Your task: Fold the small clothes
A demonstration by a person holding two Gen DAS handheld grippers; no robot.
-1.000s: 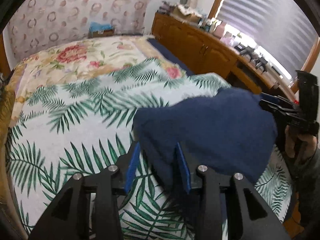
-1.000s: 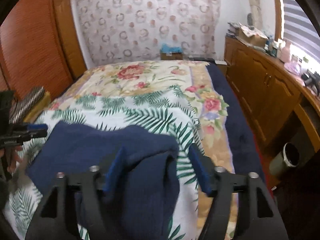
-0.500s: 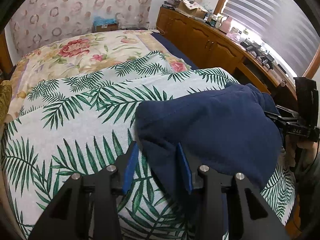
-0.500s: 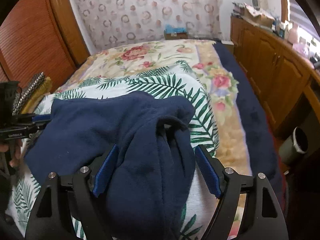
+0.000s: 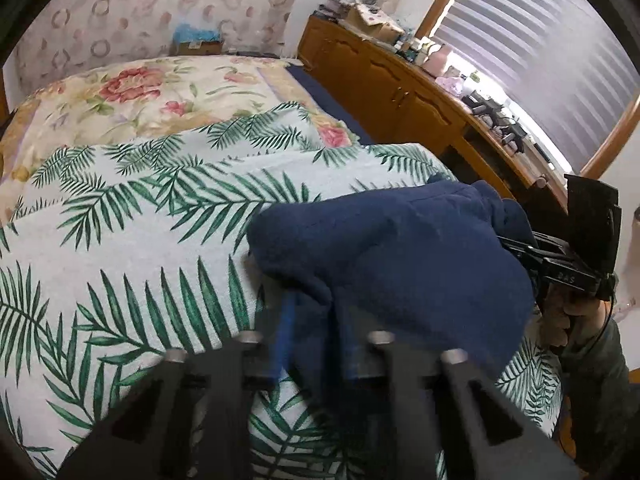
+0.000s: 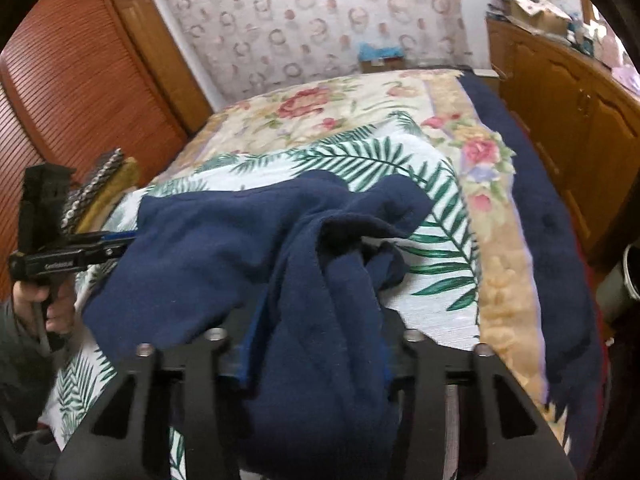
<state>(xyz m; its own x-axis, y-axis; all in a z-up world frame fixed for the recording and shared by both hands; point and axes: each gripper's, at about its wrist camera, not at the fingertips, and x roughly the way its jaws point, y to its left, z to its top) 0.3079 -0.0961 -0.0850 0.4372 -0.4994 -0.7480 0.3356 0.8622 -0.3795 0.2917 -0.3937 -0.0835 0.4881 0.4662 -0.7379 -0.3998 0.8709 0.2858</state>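
A dark navy fleece garment (image 5: 400,264) lies bunched on the palm-leaf blanket (image 5: 140,240) on the bed. My left gripper (image 5: 316,340) is shut on one edge of it, the blue pads pressed into the cloth. In the right wrist view the same garment (image 6: 224,256) spreads to the left, and a thick fold runs between the fingers of my right gripper (image 6: 316,352), which is closed on it. The left gripper shows at the far left of the right wrist view (image 6: 96,244). The right gripper shows at the right of the left wrist view (image 5: 516,248).
A floral bedspread (image 5: 140,92) covers the far half of the bed. A wooden cabinet (image 5: 400,84) with clutter runs along the right side under a window. A wooden louvred door (image 6: 72,92) stands left. A bin (image 6: 624,280) sits on the floor at right.
Both grippers have closed onto the navy garment, the right one narrowing from wide open. The garment has shifted slightly and bunched more between the fingers.
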